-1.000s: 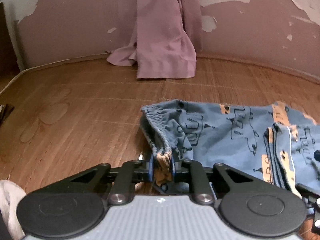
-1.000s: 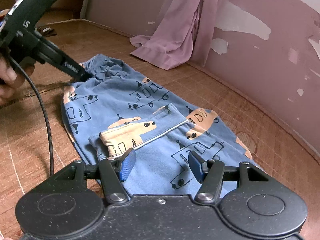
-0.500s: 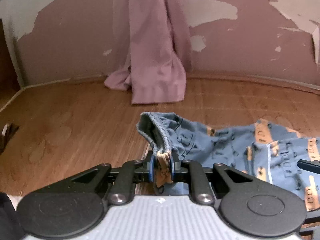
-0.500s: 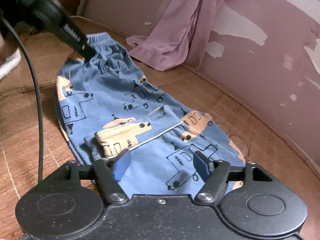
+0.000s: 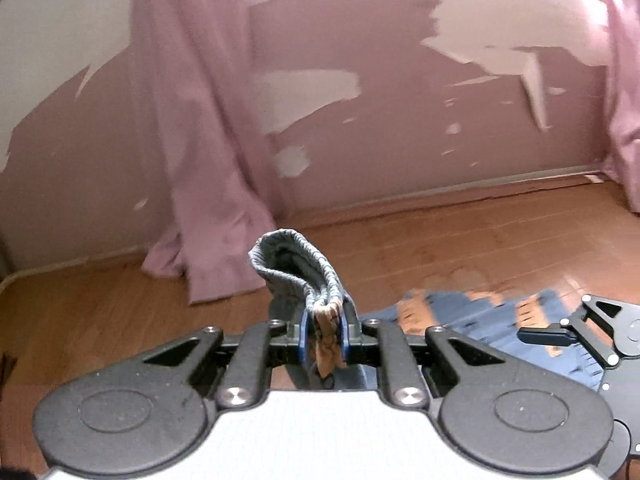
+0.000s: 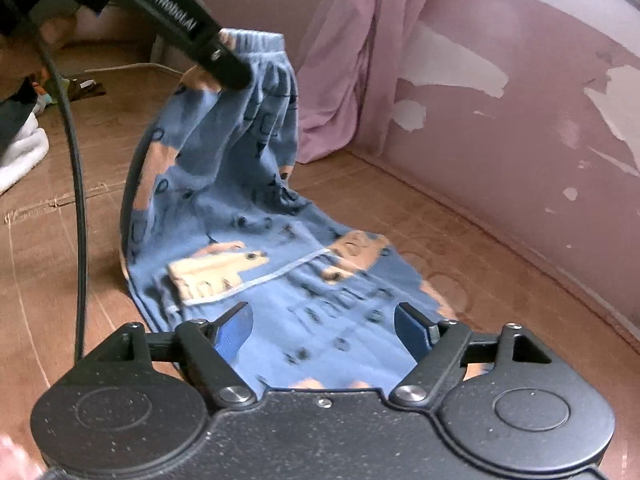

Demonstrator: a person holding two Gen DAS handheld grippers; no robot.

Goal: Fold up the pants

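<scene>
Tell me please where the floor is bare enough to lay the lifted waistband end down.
Bare mat lies between the pants and the wall, and left of the black cable. The far corner is crowded by the curtain.

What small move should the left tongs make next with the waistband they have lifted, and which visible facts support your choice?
Probably carry the waistband forward over the leg end and lower it. The left tongs are shut on the waistband, holding it off the floor, while the rest of the pants lies flat. The right tongs hover open over the leg end, gripping nothing, so the fold seems half done.
</scene>
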